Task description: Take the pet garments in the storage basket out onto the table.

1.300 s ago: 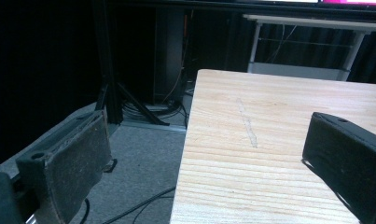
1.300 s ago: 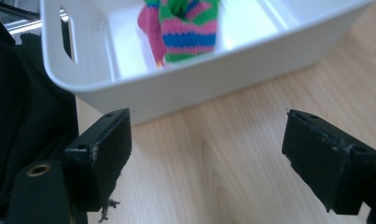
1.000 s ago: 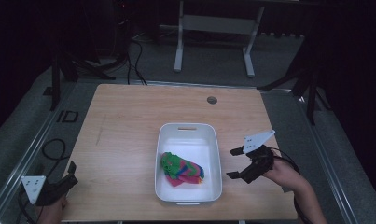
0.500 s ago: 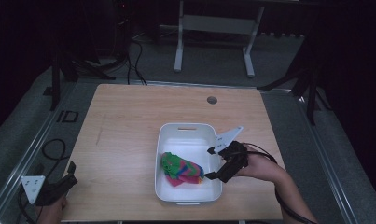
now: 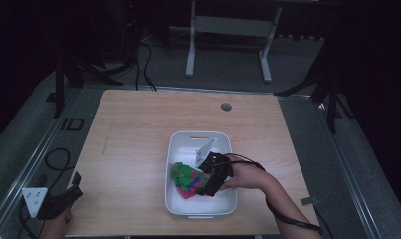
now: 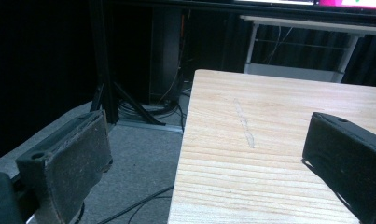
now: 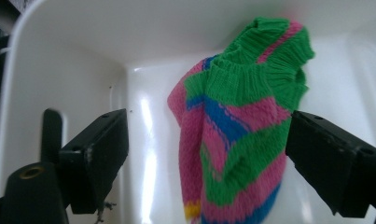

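Observation:
A white tub [image 5: 223,204] stands on the wooden table, right of middle. Inside it lies a knitted piece [image 5: 187,178] striped green, pink and blue. My right gripper [image 5: 204,186] reaches into the tub from the right, open, its jaws on either side of the knit [image 7: 232,135] without closing on it. The tub wall [image 7: 83,56] curves behind the knit. My left gripper [image 5: 71,185] hangs off the table's front left corner, open and holding nothing, with its wide-set jaws framing the table edge [image 6: 185,154].
A round grommet [image 5: 226,106] sits near the table's far edge. A faint scratch [image 6: 244,126] marks the wood on the left side. Cables [image 5: 53,162] lie on the grey floor left of the table. White frame legs [image 5: 228,30] stand behind it.
My right gripper has moved left from beside the tub into it, and now straddles the knitted piece. The left gripper has stayed still.

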`<control>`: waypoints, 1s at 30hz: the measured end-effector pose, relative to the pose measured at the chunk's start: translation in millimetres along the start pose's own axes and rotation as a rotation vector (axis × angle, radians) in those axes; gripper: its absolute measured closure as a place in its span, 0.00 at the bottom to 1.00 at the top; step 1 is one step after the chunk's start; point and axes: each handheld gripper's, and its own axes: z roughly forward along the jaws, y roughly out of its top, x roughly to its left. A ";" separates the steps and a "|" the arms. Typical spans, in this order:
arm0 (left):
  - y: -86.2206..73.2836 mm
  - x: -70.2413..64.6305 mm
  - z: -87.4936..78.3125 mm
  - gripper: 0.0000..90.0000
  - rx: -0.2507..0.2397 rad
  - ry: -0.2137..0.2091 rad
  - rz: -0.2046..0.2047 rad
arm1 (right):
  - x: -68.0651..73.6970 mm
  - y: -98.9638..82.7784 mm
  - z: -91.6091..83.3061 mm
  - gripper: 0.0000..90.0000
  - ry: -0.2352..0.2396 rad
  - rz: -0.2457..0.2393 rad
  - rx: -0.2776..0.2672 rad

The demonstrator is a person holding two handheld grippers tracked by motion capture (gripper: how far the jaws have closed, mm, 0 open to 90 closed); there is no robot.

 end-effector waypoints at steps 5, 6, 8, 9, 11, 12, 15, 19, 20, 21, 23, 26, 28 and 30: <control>0.0 0.2 0.1 0.02 0.001 -0.004 0.000 | -3.6 9.9 21.1 0.15 0.009 0.004 0.054; 0.0 0.3 0.0 0.01 0.000 -0.004 -0.001 | -4.1 11.3 25.2 0.15 0.008 0.009 0.067; 0.1 0.4 0.1 0.01 0.000 -0.005 -0.003 | -4.8 13.5 32.9 0.15 0.011 0.008 0.085; 0.1 0.4 0.0 0.02 0.001 -0.006 -0.003 | -5.0 14.4 36.6 0.15 0.009 0.005 0.097; 0.1 0.5 0.1 0.01 0.002 -0.007 -0.004 | -4.3 15.8 43.9 0.15 0.006 -0.002 0.122; 0.2 0.6 0.2 0.02 0.003 -0.008 -0.005 | -3.3 16.2 47.3 0.15 0.001 -0.003 0.136; 0.2 0.8 0.2 0.01 0.003 -0.009 -0.007 | -1.5 16.2 57.3 0.15 -0.008 -0.012 0.174; 0.2 0.5 0.3 0.02 0.003 -0.008 -0.005 | 1.5 15.8 68.3 0.17 -0.049 -0.031 0.217; 0.2 0.6 0.1 0.01 0.005 -0.008 -0.003 | 2.7 16.3 70.0 0.23 -0.067 -0.039 0.226; 0.2 0.6 0.1 0.02 0.004 -0.007 -0.003 | 3.5 16.9 70.2 0.30 -0.090 -0.045 0.230; 0.2 0.6 0.2 0.01 0.005 -0.007 -0.002 | 2.9 18.9 68.2 0.44 -0.115 -0.036 0.232; 0.2 0.6 0.2 0.02 0.005 -0.007 -0.002 | 2.7 21.1 60.7 0.68 -0.124 -0.038 0.217; 0.2 0.5 0.2 0.02 0.004 -0.007 -0.004 | 2.5 22.0 57.7 0.71 -0.120 -0.034 0.213; 0.3 0.6 0.2 0.01 0.006 -0.007 -0.001 | 3.1 23.0 47.9 0.74 -0.125 -0.042 0.203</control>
